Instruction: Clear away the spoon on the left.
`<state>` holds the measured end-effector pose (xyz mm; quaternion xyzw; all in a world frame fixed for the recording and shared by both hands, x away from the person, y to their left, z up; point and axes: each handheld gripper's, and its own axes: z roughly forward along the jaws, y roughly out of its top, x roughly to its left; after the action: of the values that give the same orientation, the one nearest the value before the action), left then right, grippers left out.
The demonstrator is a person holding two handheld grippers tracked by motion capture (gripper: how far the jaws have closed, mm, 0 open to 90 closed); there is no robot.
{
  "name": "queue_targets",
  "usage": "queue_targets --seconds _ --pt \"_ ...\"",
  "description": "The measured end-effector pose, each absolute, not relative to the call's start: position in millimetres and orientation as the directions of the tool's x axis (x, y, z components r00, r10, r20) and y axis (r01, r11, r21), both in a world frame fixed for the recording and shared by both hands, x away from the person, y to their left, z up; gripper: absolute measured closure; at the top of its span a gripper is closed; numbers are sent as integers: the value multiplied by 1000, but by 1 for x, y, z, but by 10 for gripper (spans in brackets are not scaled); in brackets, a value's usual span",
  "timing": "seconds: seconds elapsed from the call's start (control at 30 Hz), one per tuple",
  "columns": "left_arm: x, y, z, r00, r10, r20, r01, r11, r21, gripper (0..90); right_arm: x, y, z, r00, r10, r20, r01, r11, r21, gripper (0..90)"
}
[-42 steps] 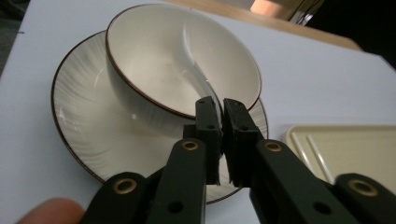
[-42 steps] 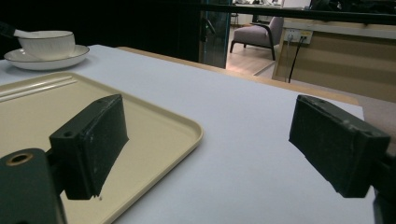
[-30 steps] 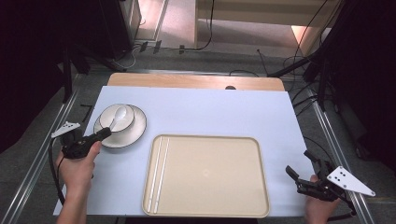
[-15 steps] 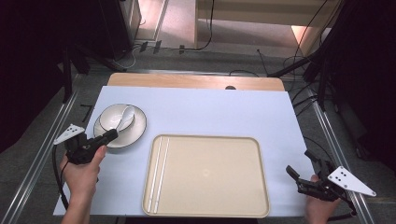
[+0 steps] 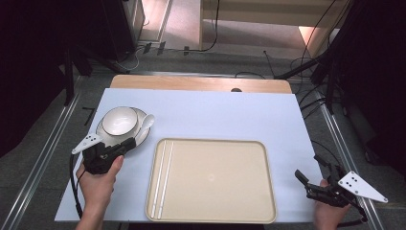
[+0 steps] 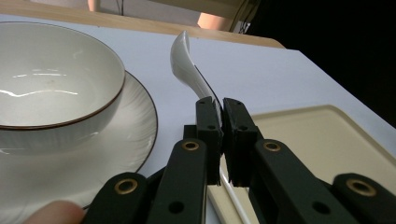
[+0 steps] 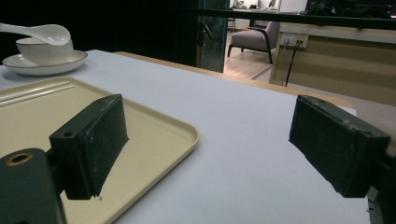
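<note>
Spoon: the white ceramic spoon [image 6: 187, 65] is pinched at its handle end by the left gripper [image 6: 221, 109], its scoop lifted off and pointing away over the blue mat; in the high view the spoon [image 5: 146, 123] lies across the right rim of the plate [image 5: 106, 139], beside the bowl.
Spoon looks: glossy white, deep curved scoop, thin dark line along the handle edge.
Left gripper: jaws pressed nearly together on the spoon handle; in the high view the left gripper [image 5: 125, 144] sits at the plate's near edge, hand behind it.
Bowl: white bowl [image 5: 119, 120] with a brown rim, seated on the plate, just left of the spoon.
Open room: wide bare blue mat [image 5: 230, 115] stretches right and far of the plate; the tray [image 5: 258, 191] starts close to the gripper's right.
Tray: beige, raised rim, two white chopsticks [image 5: 162, 177] along its left side, the rest bare.
Right gripper: the right gripper [image 5: 306, 184] hovers at the mat's near right corner, jaws spread wide, nothing between them.
View differences: the left gripper view shows the pinch itself; the right gripper view shows the tray's rounded corner [image 7: 187, 135] and the spoon resting over the bowl [image 7: 44, 49] from the side.
</note>
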<state>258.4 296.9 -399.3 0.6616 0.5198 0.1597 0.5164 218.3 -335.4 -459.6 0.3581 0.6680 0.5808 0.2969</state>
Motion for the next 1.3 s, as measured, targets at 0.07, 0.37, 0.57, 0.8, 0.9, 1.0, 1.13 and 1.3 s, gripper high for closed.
queue_targets --seconds 0.07,0.37,0.57,0.8,0.9,1.0,1.13,1.3 --pt "258 295 -400 415 849 -327 522 72 850 868 218 -336 -460 -567 823 19 134 70 989 118" --pt "256 273 -404 470 822 -323 520 38 853 868 218 -337 -460 -556 831 38 132 43 990 119" --pt "254 255 -410 510 795 -328 528 11 849 868 218 -336 -460 -554 832 29 132 53 990 118" --pt "256 232 -423 548 762 -346 556 -22 831 868 218 -337 -460 -546 837 34 137 49 989 119" --pt "255 226 -428 550 754 -358 568 -24 823 868 219 -337 -460 -544 839 34 138 50 989 118" --pt "255 219 -432 557 749 -358 575 -37 818 868 219 -336 -460 -542 840 33 142 53 989 119" --pt "255 211 -436 565 744 -358 583 -53 811 868 218 -336 -460 -542 840 31 140 53 989 119" --pt "255 201 -441 569 743 -352 591 -73 803 868 219 -336 -460 -534 845 32 145 54 988 119"
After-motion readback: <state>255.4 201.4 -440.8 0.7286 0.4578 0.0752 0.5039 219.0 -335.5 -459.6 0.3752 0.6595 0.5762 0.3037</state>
